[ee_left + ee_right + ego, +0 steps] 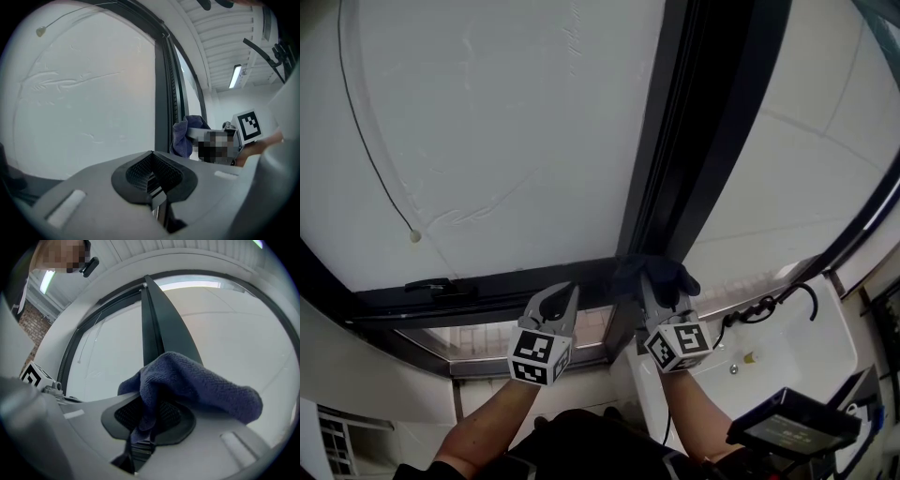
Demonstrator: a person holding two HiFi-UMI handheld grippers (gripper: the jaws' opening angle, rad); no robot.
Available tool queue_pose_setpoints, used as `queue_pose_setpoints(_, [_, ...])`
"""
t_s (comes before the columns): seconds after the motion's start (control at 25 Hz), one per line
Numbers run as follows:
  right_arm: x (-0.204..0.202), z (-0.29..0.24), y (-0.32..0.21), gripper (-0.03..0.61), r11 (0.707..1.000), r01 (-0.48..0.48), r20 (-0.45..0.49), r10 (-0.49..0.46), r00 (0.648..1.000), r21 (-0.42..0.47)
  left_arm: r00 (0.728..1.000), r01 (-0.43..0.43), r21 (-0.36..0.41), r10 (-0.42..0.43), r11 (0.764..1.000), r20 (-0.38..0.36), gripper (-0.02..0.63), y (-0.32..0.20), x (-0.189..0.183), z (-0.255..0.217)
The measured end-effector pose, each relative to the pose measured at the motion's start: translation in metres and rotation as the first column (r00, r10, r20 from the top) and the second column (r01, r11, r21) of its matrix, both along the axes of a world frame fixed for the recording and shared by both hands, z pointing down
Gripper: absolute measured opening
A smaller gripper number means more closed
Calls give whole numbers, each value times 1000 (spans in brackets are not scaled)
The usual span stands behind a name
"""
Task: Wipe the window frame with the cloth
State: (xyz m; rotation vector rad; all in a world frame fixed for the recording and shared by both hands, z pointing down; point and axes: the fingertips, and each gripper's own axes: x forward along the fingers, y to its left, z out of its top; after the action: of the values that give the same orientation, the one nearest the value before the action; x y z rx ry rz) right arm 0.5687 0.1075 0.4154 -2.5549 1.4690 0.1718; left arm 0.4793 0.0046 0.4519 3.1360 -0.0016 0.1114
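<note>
**A:** What shows in the head view?

**B:** Two grippers point up at the dark window frame (722, 94). The right gripper (654, 287) holds a dark blue cloth (667, 274). The cloth is at the frame's bottom corner, where the upright bar (666, 169) meets the bottom bar (487, 286). The left gripper (566, 296) is just beside it. Its tips are close to the bottom bar, under the white glass (487, 112).

**A:** And the left gripper view?

**B:** Its jaws are pressed together, with nothing between them. The cloth (183, 136) is off to the right, next to the upright bar (161, 93).

**A:** And the right gripper view?

**B:** Its jaws pinch tight on the cloth (197, 385). The cloth bunches up over the jaws and sits in front of the upright bar (157, 329).
</note>
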Motion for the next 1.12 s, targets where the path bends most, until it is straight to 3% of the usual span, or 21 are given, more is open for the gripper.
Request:
queue_pose_setpoints(0.8, [4,98,-2,71,983,22,150,6,989,-182,994,-24,-33,27,999,109,-6,13,-8,44])
queue_pose_setpoints(1.12, [7,112,-4,71,978,24,163,11,986,-208,991,-33,-23,36,999,132,-6,21,-8,53])
